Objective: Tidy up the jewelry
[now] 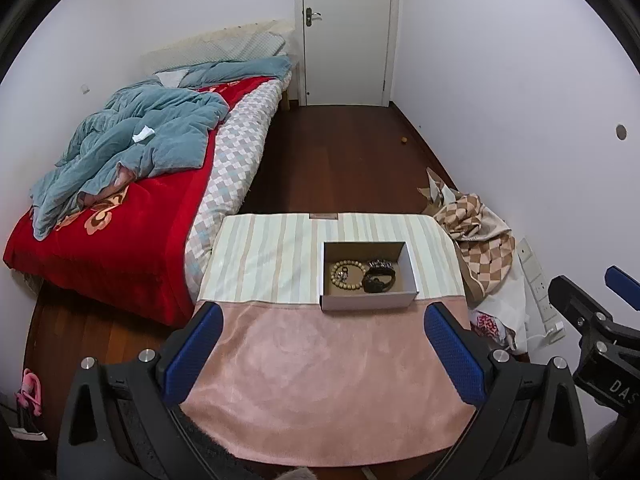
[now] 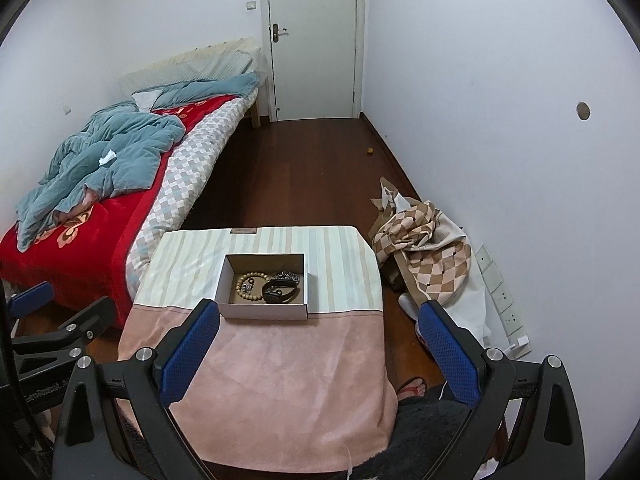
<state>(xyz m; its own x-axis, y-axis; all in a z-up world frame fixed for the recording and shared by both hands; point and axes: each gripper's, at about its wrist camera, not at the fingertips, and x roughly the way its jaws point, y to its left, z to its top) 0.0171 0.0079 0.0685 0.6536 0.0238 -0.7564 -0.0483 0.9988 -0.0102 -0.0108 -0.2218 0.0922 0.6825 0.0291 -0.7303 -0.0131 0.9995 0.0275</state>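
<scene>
A small open cardboard box [image 1: 410, 270] [image 2: 264, 312] stands on the cloth-covered table [image 1: 320, 380] [image 2: 280, 380]. In it lie a beige bead bracelet [image 1: 347, 275] [image 2: 250, 281], a black watch [image 1: 378, 281] [image 2: 281, 293] and a dark metal piece [image 1: 380, 264] [image 2: 286, 276]. My left gripper [image 1: 323, 356] is open and empty, held above the pink cloth short of the box. My right gripper [image 2: 320, 356] is open and empty, its left finger [image 2: 188, 356] just short of the box's near left corner. Each gripper shows at the edge of the other's view.
A bed [image 1: 120, 208] [image 2: 80, 208] with a red cover and blue quilt lies left of the table. Checked fabric and bags [image 1: 476, 232] [image 2: 424, 248] are heaped by the right wall. A closed door [image 1: 346, 32] [image 2: 314, 40] is at the far end across the wood floor.
</scene>
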